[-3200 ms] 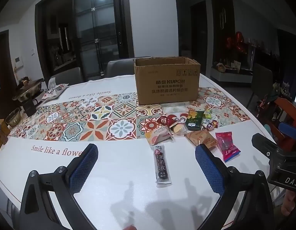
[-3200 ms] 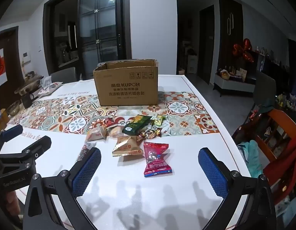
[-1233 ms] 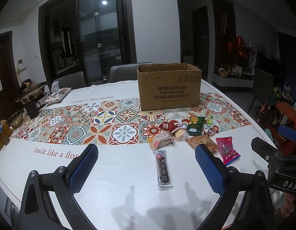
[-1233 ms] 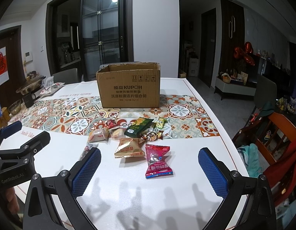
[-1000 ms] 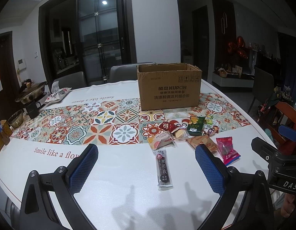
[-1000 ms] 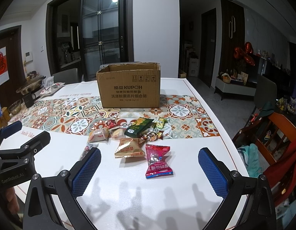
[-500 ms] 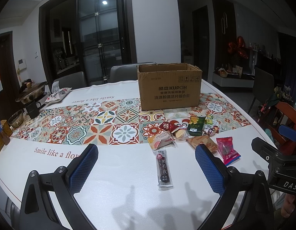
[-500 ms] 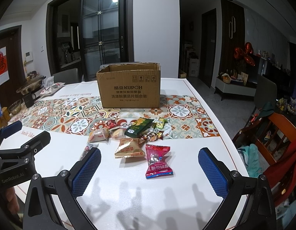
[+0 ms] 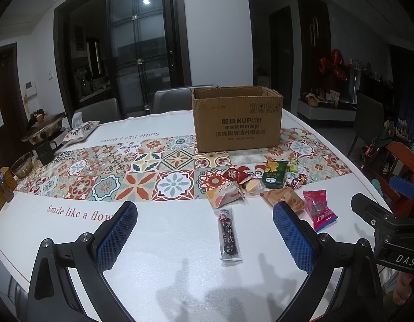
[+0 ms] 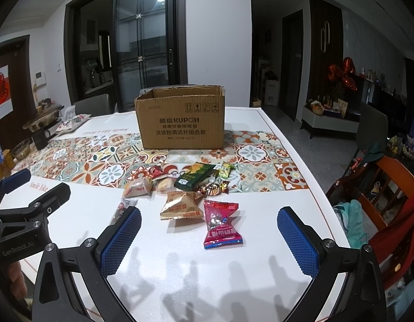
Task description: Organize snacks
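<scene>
Both jaws wide; snacks ahead.

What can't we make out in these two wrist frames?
- Inside of the brown cardboard box: both views, front wall hides the contents.
- Long dark snack bar: right wrist view, mostly behind the right gripper's blue finger pad.
- Gold snack packet: left wrist view, near end covered by the left gripper's finger.
- Small foil candies: both views, too small to identify.
</scene>
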Motion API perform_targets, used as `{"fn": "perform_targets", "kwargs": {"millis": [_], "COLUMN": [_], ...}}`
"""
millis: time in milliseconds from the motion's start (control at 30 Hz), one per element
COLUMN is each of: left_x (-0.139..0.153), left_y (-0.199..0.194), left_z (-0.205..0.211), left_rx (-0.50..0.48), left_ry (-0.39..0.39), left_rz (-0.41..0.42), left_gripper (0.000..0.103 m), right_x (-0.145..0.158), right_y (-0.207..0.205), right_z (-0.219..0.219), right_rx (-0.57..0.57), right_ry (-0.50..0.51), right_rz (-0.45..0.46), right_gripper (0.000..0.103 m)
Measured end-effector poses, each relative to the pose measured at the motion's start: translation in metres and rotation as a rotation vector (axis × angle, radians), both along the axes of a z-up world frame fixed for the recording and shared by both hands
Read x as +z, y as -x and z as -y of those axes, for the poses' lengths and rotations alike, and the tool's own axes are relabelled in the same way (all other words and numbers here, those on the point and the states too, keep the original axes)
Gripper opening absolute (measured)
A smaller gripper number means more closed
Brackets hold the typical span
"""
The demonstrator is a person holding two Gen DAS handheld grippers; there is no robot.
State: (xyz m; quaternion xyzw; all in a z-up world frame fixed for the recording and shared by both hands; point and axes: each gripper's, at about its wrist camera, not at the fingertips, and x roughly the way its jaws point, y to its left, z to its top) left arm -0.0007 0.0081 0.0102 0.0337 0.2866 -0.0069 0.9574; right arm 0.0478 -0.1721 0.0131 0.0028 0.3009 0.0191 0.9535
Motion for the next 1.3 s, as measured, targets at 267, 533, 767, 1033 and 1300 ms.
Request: {"fn": "perform_targets", "kwargs": {"millis": [267, 533, 767, 1033, 1300], "left_x": [-0.017, -0.041, -0.066, -0.092, -0.109], "left_y": [-0.018, -0.047, -0.076, -0.103, -0.118], "left_z": [0.010, 0.020, 0.023, 0.024, 0.024], "left_rx": [-0.019, -0.044, -0.062, -0.062, -0.060], "left_ry": [-0.001, 0.010, 0.030, 0.054, 0.082], "left_rz": [-0.070, -0.179, -0.301, -0.417, -0.490], "left_gripper": [0.088, 0.073, 0.062, 0.051, 0.038], "right_x": [-0.019, -0.045, -0.069, -0.086, -0.099], "right_y": [-0.022, -0.049, -0.077, -0.102, -0.115], "right_z": [0.007, 0.010, 0.014, 0.014, 0.011], "right_rx": [0.019, 0.048, 0.049, 0.056, 0.059], "right_ry": [-0.023, -0.043, -0.047, -0.045, -0.025], "right_rz": [-0.073, -0.165, -0.252, -0.336, -0.395], "right_gripper": [0.101, 0.089, 0.077, 0.067, 0.057]}}
